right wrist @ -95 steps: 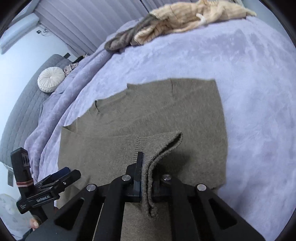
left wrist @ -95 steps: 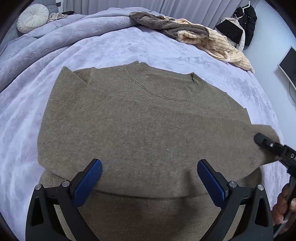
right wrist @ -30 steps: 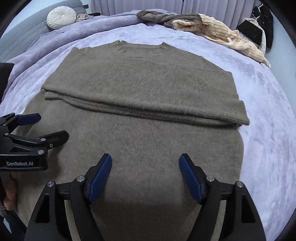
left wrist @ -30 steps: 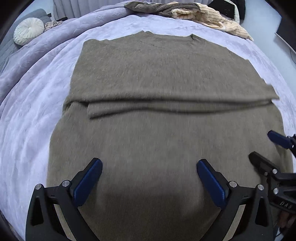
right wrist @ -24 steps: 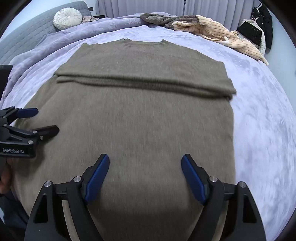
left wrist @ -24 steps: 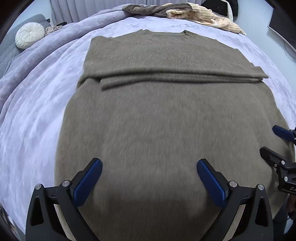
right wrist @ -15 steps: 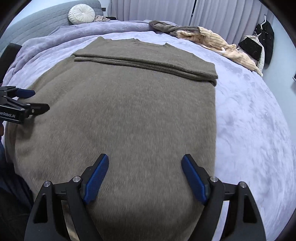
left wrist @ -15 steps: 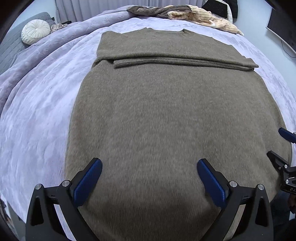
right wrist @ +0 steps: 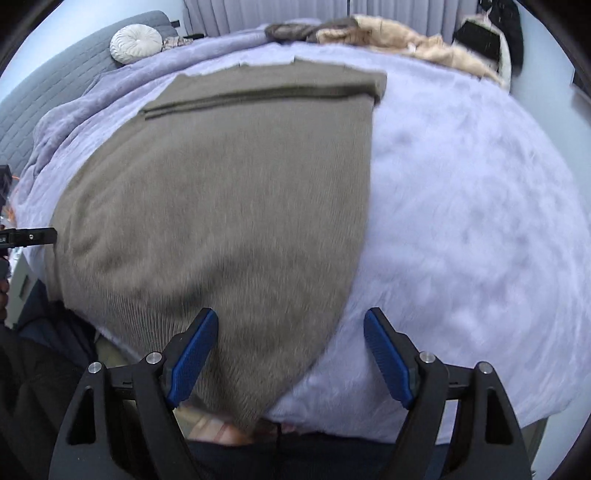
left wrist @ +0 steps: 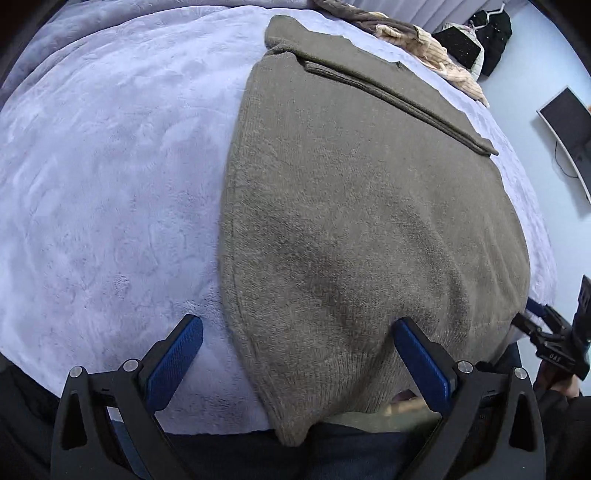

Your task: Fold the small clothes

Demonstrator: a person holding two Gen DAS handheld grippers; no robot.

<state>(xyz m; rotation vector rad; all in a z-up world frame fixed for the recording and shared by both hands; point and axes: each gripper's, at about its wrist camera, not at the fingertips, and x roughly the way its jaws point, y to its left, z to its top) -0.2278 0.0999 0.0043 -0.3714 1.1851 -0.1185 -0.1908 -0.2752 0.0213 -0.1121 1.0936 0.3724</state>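
One olive sweater [left wrist: 369, 206] laid flat on one bed with a lilac blanket [left wrist: 110, 166]. Two grippers: left gripper [left wrist: 299, 358], right gripper [right wrist: 291, 354], each with two blue pads. One round white cushion [right wrist: 135, 43] by the headboard. One heap of other clothes [right wrist: 369, 33] at the far edge, count within it unclear. One dark screen [left wrist: 569, 122] on the wall

Olive sweater [left wrist: 369, 221] flat on lavender bedspread [left wrist: 110, 166], left gripper [left wrist: 295, 350] agape.
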